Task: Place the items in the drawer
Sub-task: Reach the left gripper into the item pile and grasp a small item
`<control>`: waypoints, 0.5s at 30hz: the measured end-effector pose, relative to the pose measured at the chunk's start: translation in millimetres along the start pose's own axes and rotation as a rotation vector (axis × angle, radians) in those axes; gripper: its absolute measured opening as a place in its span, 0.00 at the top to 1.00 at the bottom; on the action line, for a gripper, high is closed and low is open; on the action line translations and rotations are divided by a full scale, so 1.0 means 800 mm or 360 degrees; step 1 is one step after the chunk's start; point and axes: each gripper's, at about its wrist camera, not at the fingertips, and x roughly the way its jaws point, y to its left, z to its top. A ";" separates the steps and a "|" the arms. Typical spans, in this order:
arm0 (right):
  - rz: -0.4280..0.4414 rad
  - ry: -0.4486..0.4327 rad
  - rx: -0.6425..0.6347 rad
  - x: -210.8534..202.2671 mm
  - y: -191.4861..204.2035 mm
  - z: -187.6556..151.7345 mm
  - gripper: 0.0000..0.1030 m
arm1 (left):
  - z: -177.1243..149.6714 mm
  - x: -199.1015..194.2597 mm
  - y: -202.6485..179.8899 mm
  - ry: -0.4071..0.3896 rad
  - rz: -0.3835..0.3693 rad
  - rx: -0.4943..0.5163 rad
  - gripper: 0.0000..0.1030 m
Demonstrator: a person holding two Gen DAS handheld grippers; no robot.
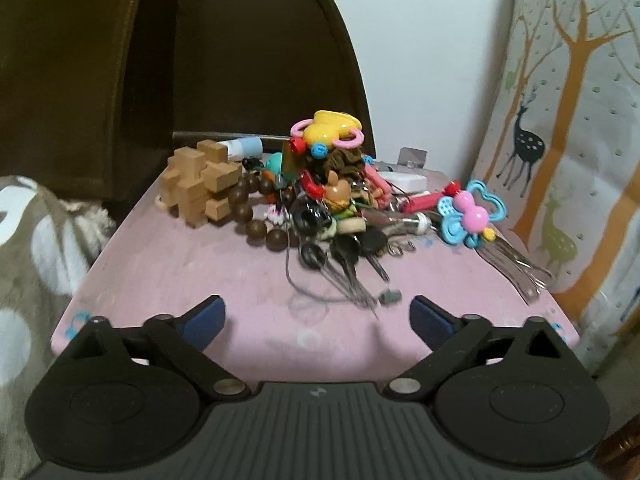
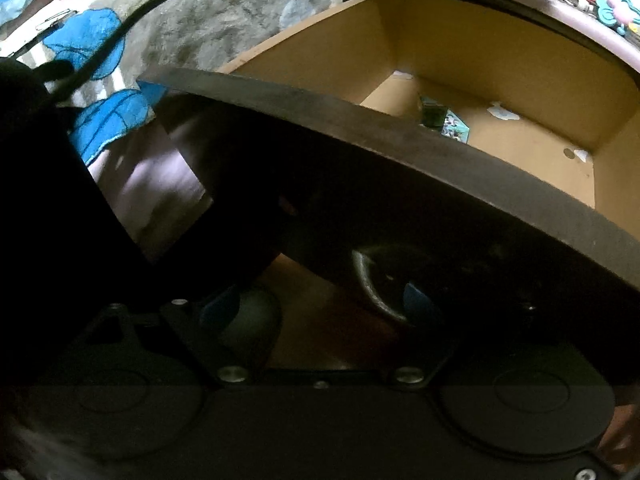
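in the left wrist view, the left gripper (image 1: 318,314) hovers over the near edge of the pink desk (image 1: 180,264) with its blue-padded fingers (image 1: 206,314) spread wide apart and nothing between them. a heap of small items (image 1: 328,200) sits toward the far side of the desk: a wooden block puzzle (image 1: 198,184) at the left, a string of dark brown beads (image 1: 260,216) just beside it, a yellow toy with pink rings (image 1: 330,128) on top, black keys (image 1: 348,252) spilling toward the gripper, and a blue and pink butterfly toy (image 1: 470,212) at the right. a dark brown headboard (image 1: 240,60) rises behind.

in the right wrist view, the drawer (image 2: 500,64) stands pulled out under the desk's edge, its tan inside showing a small printed card (image 2: 454,126) on the bottom. the right gripper (image 2: 324,308) is low against the drawer's dark front panel (image 2: 400,184), by a curved metal handle (image 2: 370,284). its fingers sit apart in deep shadow, and i cannot tell whether they touch the handle. a patterned blanket (image 2: 192,28) lies at the upper left.
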 end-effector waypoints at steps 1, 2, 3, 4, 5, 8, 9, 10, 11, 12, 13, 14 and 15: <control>-0.0001 0.0006 -0.0021 0.002 0.002 0.000 0.08 | 0.005 0.006 0.000 0.0001 -0.0001 0.0005 0.10; 0.0003 0.0011 -0.0031 0.003 0.002 0.000 0.08 | 0.010 0.012 0.001 0.0002 -0.0002 0.0010 0.10; 0.0012 0.0017 -0.0029 0.003 0.001 0.000 0.07 | 0.015 0.018 0.001 0.0003 -0.0002 0.0015 0.11; 0.0022 0.0022 -0.0018 0.003 0.000 0.001 0.06 | 0.019 0.024 0.002 0.0006 -0.0002 0.0014 0.11; 0.0029 0.0026 -0.0005 0.004 -0.001 0.003 0.06 | 0.023 0.030 0.003 0.0010 -0.0001 0.0009 0.13; 0.0044 0.0039 0.0018 0.006 -0.003 0.006 0.05 | 0.033 0.046 0.008 0.0030 -0.0004 -0.0015 0.25; 0.0047 0.0040 0.0022 0.006 -0.003 0.006 0.04 | 0.034 0.051 0.010 0.0043 -0.0014 -0.0032 0.29; 0.0048 0.0042 0.0024 0.006 -0.004 0.006 0.04 | 0.035 0.055 0.012 0.0052 -0.0023 -0.0054 0.29; 0.0048 0.0043 0.0024 0.006 -0.003 0.006 0.03 | 0.036 0.057 0.013 0.0057 -0.0031 -0.0079 0.30; 0.0050 0.0044 0.0025 0.006 -0.004 0.006 0.03 | 0.037 0.060 0.015 0.0062 -0.0040 -0.0104 0.30; 0.0051 0.0044 0.0026 0.007 -0.003 0.006 0.03 | 0.041 0.065 0.016 0.0064 -0.0046 -0.0127 0.31; 0.0052 0.0045 0.0027 0.007 -0.003 0.006 0.03 | 0.044 0.068 0.017 0.0064 -0.0050 -0.0145 0.33; 0.0053 0.0045 0.0029 0.007 -0.003 0.006 0.02 | 0.045 0.070 0.018 0.0063 -0.0054 -0.0161 0.35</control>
